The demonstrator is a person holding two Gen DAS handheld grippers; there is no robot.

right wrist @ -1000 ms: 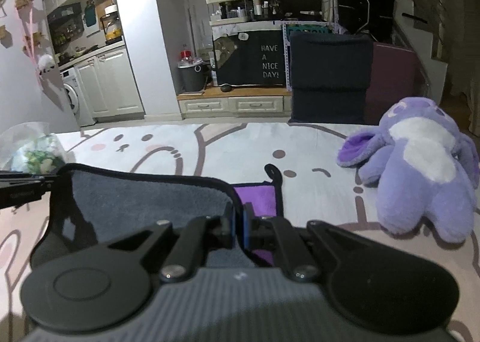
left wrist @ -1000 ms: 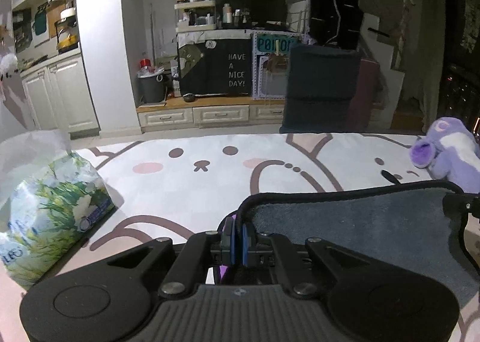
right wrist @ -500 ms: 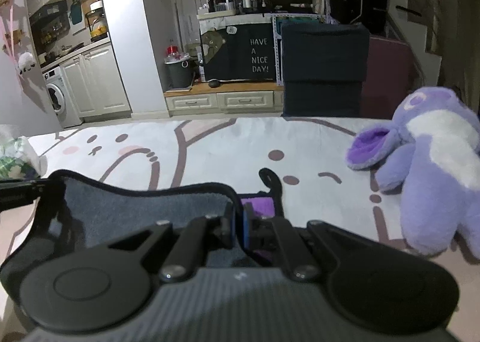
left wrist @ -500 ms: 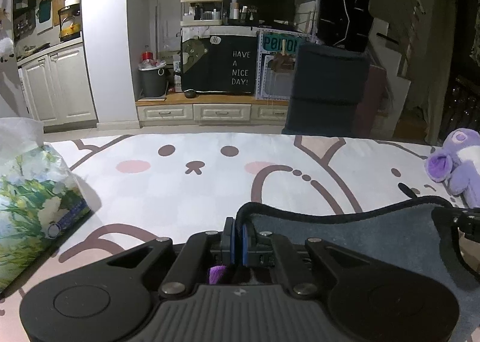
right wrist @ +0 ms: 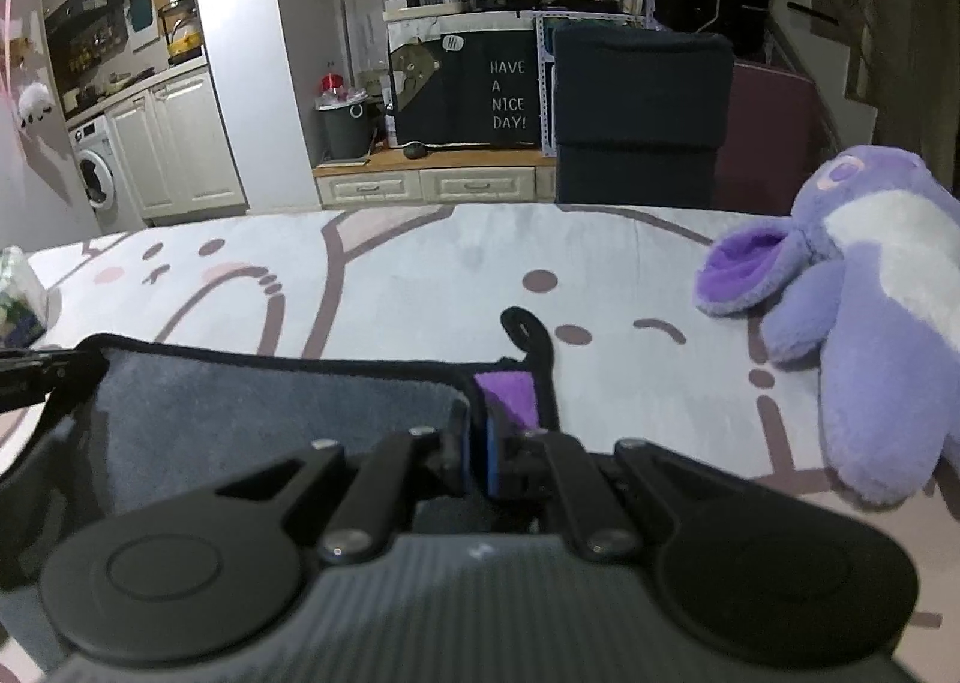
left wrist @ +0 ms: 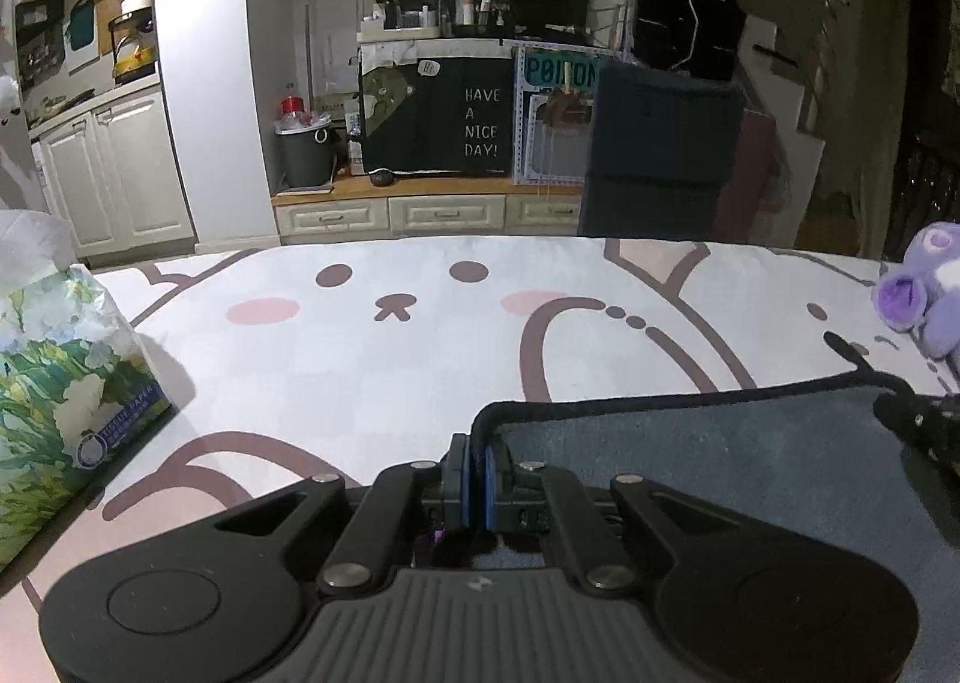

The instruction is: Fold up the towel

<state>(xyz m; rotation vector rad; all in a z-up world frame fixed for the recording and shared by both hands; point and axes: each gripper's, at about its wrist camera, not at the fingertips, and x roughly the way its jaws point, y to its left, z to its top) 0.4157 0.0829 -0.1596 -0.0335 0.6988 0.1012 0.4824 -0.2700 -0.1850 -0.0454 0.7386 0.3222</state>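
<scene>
A grey towel [left wrist: 708, 455] with black trim and a purple underside lies on the cartoon-print table cover. My left gripper [left wrist: 474, 479] is shut on the towel's left corner. My right gripper [right wrist: 477, 455] is shut on the towel's [right wrist: 264, 413] right corner, where the purple side [right wrist: 510, 395] and a black hanging loop [right wrist: 528, 332] show. Each gripper appears at the edge of the other's view, the right one [left wrist: 918, 425] in the left wrist view, the left one [right wrist: 36, 377] in the right wrist view. The held edge runs stretched between them, slightly above the table.
A floral tissue pack [left wrist: 54, 383] sits at the left of the table. A purple plush toy [right wrist: 864, 311] lies at the right, close to the towel's right corner. Beyond the table's far edge [left wrist: 480, 242] are a dark chair and kitchen cabinets.
Both grippers have carried the held towel edge forward across the table, away from me. The tissue pack and the plush have shifted outward in the views.
</scene>
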